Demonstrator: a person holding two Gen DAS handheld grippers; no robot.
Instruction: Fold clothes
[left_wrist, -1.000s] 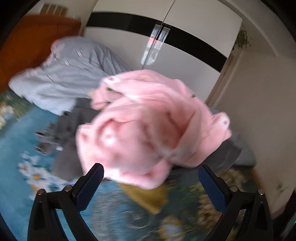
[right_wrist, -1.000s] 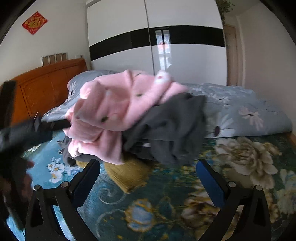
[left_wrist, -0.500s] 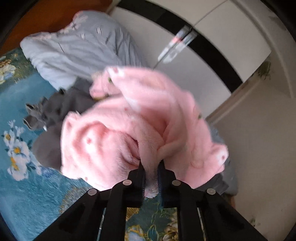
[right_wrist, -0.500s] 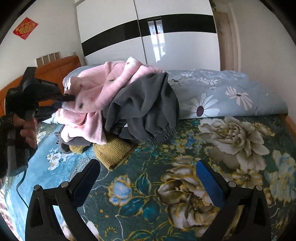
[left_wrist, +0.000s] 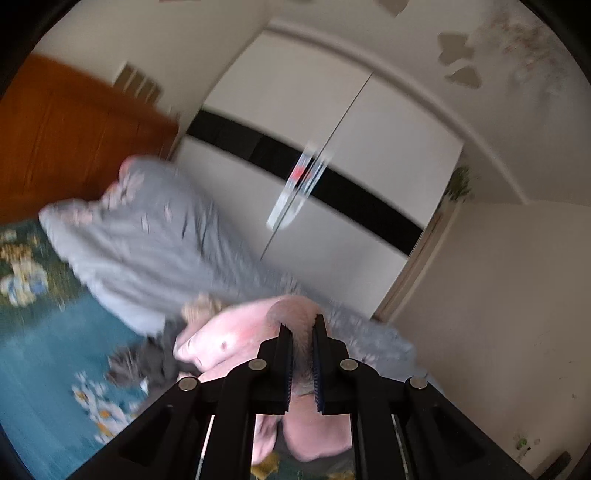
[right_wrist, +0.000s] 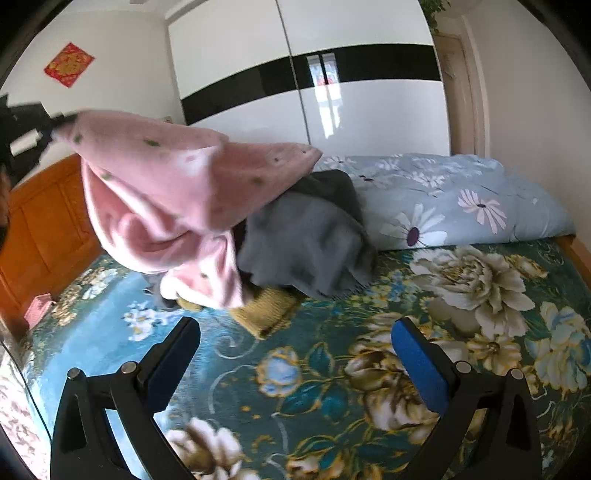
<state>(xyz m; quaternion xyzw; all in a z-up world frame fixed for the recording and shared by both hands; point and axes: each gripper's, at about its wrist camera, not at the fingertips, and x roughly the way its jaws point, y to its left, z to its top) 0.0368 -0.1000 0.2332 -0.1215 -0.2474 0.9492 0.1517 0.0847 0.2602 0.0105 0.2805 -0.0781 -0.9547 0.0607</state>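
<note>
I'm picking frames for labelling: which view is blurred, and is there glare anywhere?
Left wrist view: heavy motion smear over the wardrobe and grey bedding; only the left tongs, shut on the pink garment, stay sharp. Right wrist view: mostly crisp, the pink garment slightly soft, window glare on the wardrobe doors, fisheye bending at the edges.

Left gripper (left_wrist: 301, 328) jaws clamped, right gripper (right_wrist: 295, 332) jaws apart

soft daylight, motion blur, fisheye edges

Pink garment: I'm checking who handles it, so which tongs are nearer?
Left. The left tongs are shut on the pink garment, lifting one end. The right tongs hang open over the bedspread, apart from it.
</note>
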